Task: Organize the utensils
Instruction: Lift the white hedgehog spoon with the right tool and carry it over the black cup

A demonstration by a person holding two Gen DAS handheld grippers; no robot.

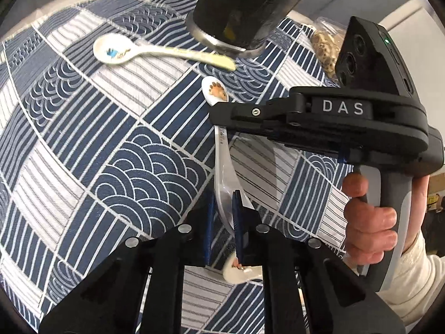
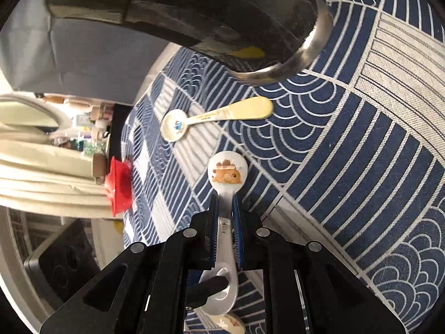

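A white ceramic spoon with a brown dinosaur picture is held above the patterned cloth. My right gripper is shut on its handle near the bowl. My left gripper also grips the wide end of the same handle; the right gripper crosses above it in the left wrist view. A cream spoon with a blue picture lies on the cloth, also in the right wrist view. A dark cylindrical holder with a metal rim stands just beyond; it also shows in the right wrist view.
A blue and white patterned tablecloth covers the table. Another cream spoon lies under my left gripper. A bag of brown snacks sits at the far right. A red object stands at the table's edge.
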